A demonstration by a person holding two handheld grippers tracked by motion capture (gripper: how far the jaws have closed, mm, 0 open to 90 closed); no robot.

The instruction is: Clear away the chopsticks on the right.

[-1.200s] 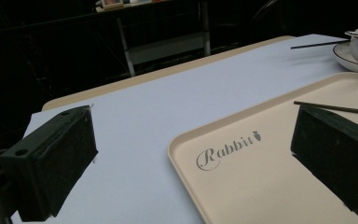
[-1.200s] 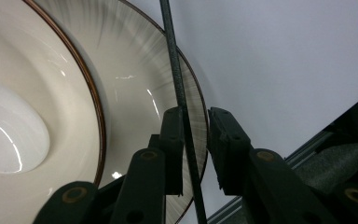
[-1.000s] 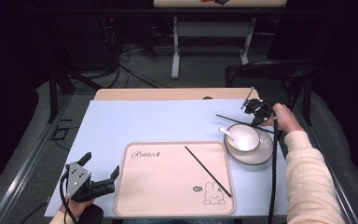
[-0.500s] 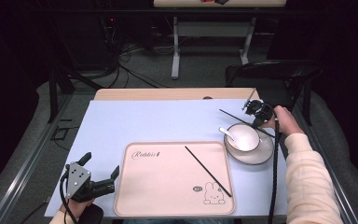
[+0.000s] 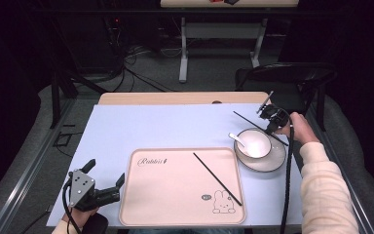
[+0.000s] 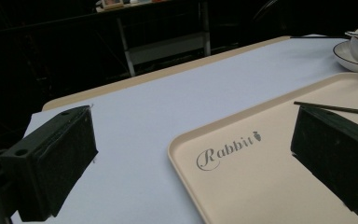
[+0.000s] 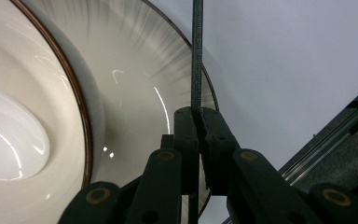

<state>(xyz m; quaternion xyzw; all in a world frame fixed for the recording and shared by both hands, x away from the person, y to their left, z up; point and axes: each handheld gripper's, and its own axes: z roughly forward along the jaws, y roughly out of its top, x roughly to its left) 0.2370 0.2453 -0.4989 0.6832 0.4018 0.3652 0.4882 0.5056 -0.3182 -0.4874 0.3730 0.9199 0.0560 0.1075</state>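
two chopsticks in the high view: one on the pink tray (image 5: 175, 214), one chopstick (image 5: 253, 124) clamped in the right gripper (image 5: 271, 117) beside the bowl (image 5: 253, 143); lilac mat on table, dark room behind. left gripper view: left gripper (image 6: 200, 158) wide open, empty, over the tray edge. right gripper view: jaws pinched on the chopstick above the saucer (image 7: 135, 93).

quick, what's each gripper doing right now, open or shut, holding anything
left gripper: open, empty, beside the pink tray.
right gripper: shut on a black chopstick, by the bowl and saucer.
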